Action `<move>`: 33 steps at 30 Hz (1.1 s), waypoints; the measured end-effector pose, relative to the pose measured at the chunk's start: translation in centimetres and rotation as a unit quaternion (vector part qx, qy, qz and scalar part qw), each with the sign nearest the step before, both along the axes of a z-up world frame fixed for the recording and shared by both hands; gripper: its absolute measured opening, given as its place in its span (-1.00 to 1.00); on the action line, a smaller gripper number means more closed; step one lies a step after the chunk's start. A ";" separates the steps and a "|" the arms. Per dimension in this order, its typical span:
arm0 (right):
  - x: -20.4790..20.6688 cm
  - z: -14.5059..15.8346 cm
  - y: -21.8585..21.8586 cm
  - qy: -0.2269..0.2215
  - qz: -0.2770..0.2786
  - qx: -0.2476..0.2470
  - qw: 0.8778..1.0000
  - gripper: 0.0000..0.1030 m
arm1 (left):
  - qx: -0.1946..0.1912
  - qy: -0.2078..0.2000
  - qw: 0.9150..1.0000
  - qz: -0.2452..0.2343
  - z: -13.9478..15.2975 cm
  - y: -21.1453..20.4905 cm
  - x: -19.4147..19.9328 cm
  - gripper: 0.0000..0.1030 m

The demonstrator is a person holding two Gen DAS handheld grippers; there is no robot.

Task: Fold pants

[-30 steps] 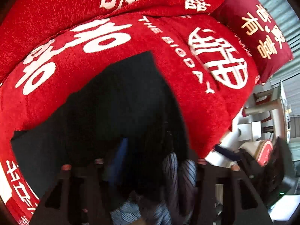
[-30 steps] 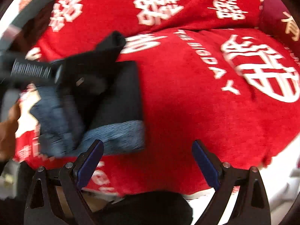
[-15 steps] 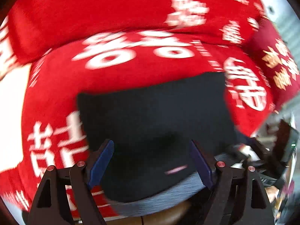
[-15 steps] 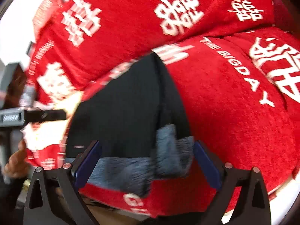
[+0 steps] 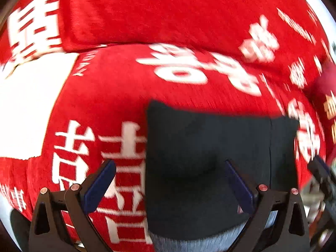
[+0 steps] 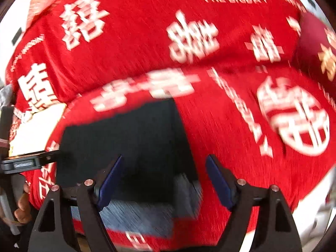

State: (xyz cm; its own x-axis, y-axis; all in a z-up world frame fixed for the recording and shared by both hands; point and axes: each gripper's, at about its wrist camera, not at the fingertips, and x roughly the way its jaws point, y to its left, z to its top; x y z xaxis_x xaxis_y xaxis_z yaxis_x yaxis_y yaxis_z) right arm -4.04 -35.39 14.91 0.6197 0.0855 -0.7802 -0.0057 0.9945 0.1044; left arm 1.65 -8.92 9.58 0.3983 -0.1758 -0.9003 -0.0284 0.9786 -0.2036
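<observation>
Clearly, we read "THE BIGDAY" in white capitals on the red sofa cover (image 6: 210,126), high above our right gripper (image 6: 163,177); the rest of the writing is large white Chinese characters, blurred by motion. A darker red cushion (image 6: 315,48) up and to the right of that gripper carries gold characters we cannot make out.

The pants (image 5: 210,168) lie folded into a dark, roughly square packet on the seat cushion, a paler grey-blue band along the near edge. From our left gripper (image 5: 170,184) the packet runs forward and to the right, its left edge between the fingertips. From the right gripper it spreads forward and left, its right edge between the fingertips. We cannot tell a long axis.

Both grippers are spread wide, clasping nothing. The left gripper shows as a dark bar at the right view's left edge.
</observation>
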 end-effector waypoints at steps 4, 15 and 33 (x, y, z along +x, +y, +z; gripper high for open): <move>5.4 -0.3 4.8 0.016 0.064 -0.033 0.997 0.60 | 0.030 0.024 0.995 0.093 -0.9 2.2 2.5 0.98; 10.9 -8.5 1.6 0.138 0.003 0.001 0.990 1.00 | 0.080 0.062 0.993 0.063 -5.2 0.9 4.6 1.00; -4.6 -2.8 7.9 0.020 0.076 -0.089 0.993 1.00 | 0.076 0.002 0.997 -0.023 -1.2 0.4 -7.0 1.00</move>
